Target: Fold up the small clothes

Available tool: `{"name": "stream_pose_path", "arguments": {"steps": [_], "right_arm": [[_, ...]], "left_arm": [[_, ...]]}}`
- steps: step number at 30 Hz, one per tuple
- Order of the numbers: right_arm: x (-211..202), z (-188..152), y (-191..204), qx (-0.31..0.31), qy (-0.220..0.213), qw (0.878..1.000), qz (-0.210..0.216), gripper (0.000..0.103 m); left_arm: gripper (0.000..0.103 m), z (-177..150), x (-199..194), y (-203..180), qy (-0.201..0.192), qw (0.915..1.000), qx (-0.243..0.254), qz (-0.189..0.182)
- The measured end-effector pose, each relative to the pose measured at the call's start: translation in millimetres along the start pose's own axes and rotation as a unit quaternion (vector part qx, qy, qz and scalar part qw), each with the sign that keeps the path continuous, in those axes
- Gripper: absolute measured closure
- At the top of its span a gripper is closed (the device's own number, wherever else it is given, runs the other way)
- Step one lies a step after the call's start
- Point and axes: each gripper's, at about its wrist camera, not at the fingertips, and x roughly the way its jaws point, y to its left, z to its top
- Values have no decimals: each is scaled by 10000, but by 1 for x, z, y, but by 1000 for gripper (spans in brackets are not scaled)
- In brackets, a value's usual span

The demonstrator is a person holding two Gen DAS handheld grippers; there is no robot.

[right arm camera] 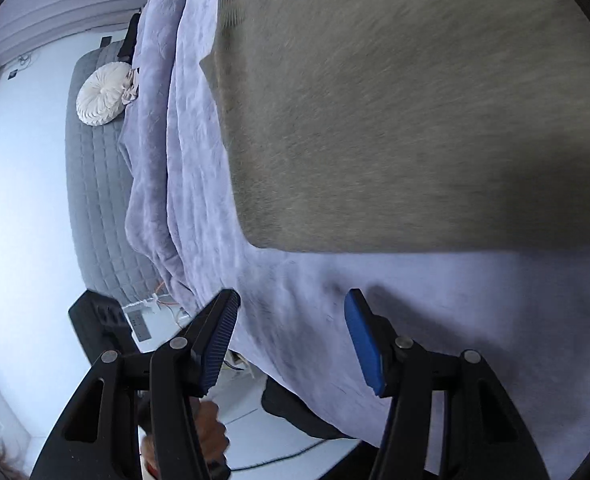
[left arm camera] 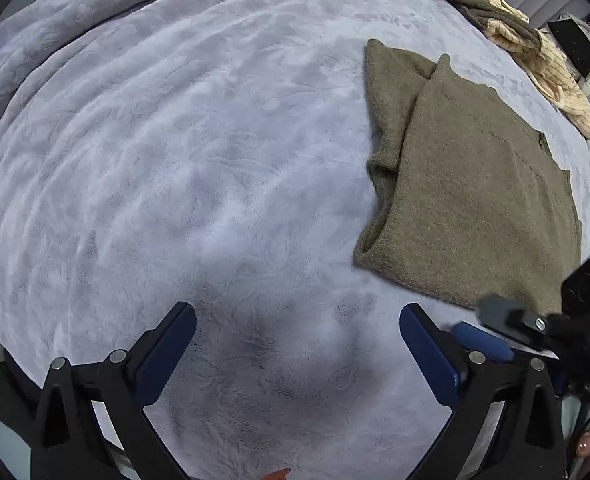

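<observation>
Left tongs (left arm camera: 297, 336) spread, empty, over the lilac blanket (left arm camera: 175, 168). Right tongs (right arm camera: 291, 328) spread too, gripping nothing. Olive knit garment (left arm camera: 475, 184) lies folded flat ahead-right of the left tongs, long axis running away from them, sleeve end farthest. Cream-striped cloth (left arm camera: 535, 56) beyond it. Round cushion (right arm camera: 103, 94) on grey quilted bedding, left of the right tongs.

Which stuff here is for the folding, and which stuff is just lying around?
For the folding:
- olive-brown garment, lying half-folded on the bed
- left gripper, open and empty
- right gripper, open and empty

Just lying around:
- lilac blanket
- striped cream cloth at the bed's edge
- round white cushion
- grey quilted cover
</observation>
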Motion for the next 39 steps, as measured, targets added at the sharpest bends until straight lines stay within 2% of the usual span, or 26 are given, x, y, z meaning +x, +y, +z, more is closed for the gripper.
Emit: {"name": "stream_pose_path", "arguments": {"steps": [4,7,8,9,10,11,13,16,20,22,25,27,29,31,34,36,37,39], "right_arm": [[46,7,4,447,-233,9983,300,43],[62,11,-1,816,-427,9949,420,43],[64,12,-3,976,-491,9928,492,48],[65,13,-4,1107,-531,9908,571,60],[64,14,-5,1205,-553,9892,632,93],[63,16,-5,1288,-589,9881,597,94],[60,17,6,1043,-590,9916,478,95],[61,12,33,204,-449,9987,-145,95],[77,14,23,251,-411,9976,-505,95],[85,14,24,77,-372,9967,-717,95],[87,12,36,-205,-245,9944,-1009,89],[89,5,46,-466,75,9906,-1281,88],[93,-6,57,-864,407,9817,-1645,87],[85,-18,65,-1214,522,9766,-1696,87],[65,-31,69,-1441,495,9706,-1861,85],[51,-33,69,-1486,409,9684,-1962,77],[46,-33,71,-1487,351,9676,-2010,70],[30,-30,69,-1476,215,9677,-2034,67]], "left_arm": [[1,-4,-2,17,-121,9997,-125,154],[1,0,1,34,-96,9994,-332,88],[1,1,1,40,-78,9992,-378,59],[1,2,2,46,-47,9991,-423,7],[1,6,5,47,-1,9989,-466,-32],[1,8,6,50,22,9988,-487,-32],[1,9,1,52,-58,9993,-374,-2],[1,10,-10,53,-305,9991,-244,-136],[1,15,-5,49,-238,9994,-189,-192],[1,19,-1,44,-200,9995,-171,-189],[1,18,-2,37,-248,9995,-124,-154],[1,23,0,30,-215,9997,-35,-150],[1,23,-2,26,-221,9996,59,-134],[1,26,-3,22,-218,9996,144,-99],[1,28,-4,17,-205,9995,195,-135],[1,29,-4,14,-185,9995,222,-149],[1,29,-3,13,-180,9994,242,-143],[1,30,-3,9,-164,9994,281,-114]]}}
